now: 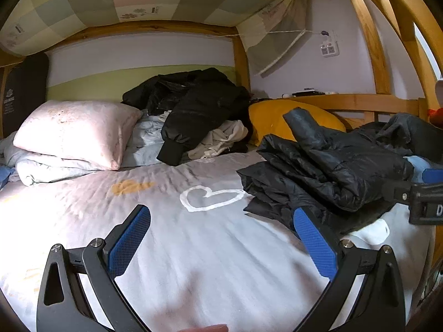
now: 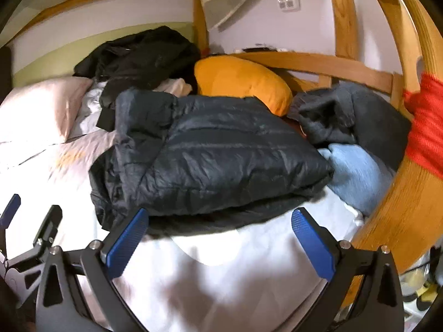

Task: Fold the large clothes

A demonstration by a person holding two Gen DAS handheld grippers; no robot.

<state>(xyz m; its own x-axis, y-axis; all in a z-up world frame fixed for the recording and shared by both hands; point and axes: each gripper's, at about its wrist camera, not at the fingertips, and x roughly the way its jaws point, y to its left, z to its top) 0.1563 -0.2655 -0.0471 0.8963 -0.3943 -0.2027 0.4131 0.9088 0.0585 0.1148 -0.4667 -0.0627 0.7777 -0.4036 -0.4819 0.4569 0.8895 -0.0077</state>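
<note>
Both tongs, left (image 1: 221,238) and right (image 2: 220,235), hang released above the bed sheet (image 1: 193,249), empty. Beyond them the dark puffer jacket (image 2: 216,152) lies folded, apparently set down finished; behind it sits the orange pillow (image 2: 241,80).

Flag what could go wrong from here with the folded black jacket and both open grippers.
The puffy black jacket looks loosely folded, so it may spring open. It lies against the grey garment and blue cloth, so a grab by the right gripper could snag them. The left gripper hovers over bare sheet, holding nothing down.
</note>
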